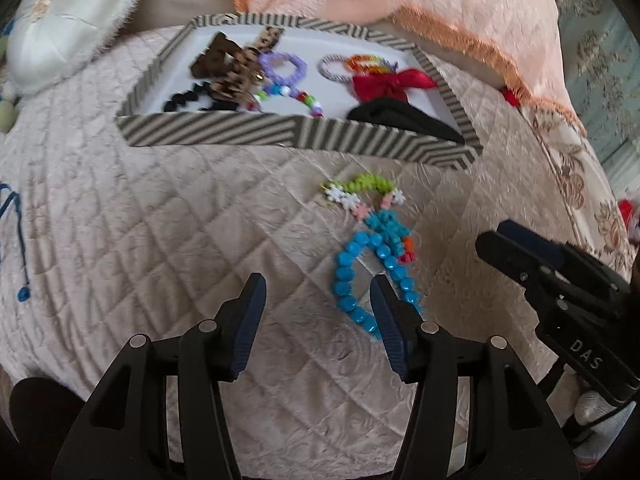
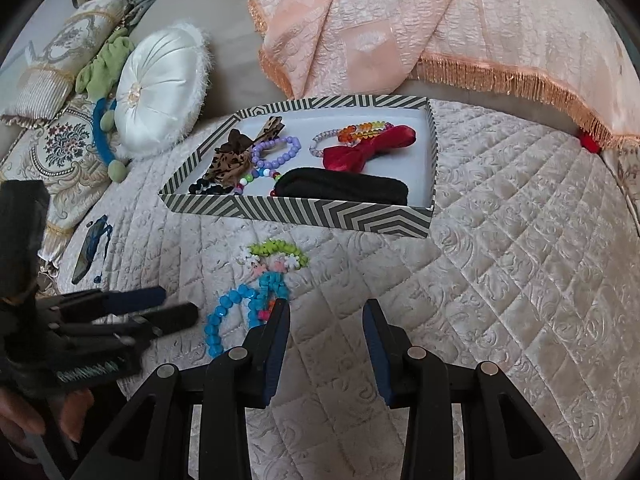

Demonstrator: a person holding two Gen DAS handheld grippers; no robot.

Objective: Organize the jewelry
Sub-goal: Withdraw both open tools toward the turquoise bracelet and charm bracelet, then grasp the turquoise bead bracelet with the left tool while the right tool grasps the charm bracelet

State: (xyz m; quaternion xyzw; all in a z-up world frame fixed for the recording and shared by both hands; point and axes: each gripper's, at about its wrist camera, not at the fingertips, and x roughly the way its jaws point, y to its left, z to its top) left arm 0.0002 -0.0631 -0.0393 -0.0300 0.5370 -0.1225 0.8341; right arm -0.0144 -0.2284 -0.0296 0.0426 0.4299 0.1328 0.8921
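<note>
Quilted beige bedspread (image 2: pixel 500 240), peach throw (image 2: pixel 360 32)

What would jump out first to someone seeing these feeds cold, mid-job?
Probably the bright blue bead bracelet, tangled with green and pastel beads, lying loose on the quilted cover in front of the box. Behind it sits the striped box, already holding a red bow, purple beads and a black pad. Both hand-held grippers, left and right, stand open and empty beside the bracelet.
</note>
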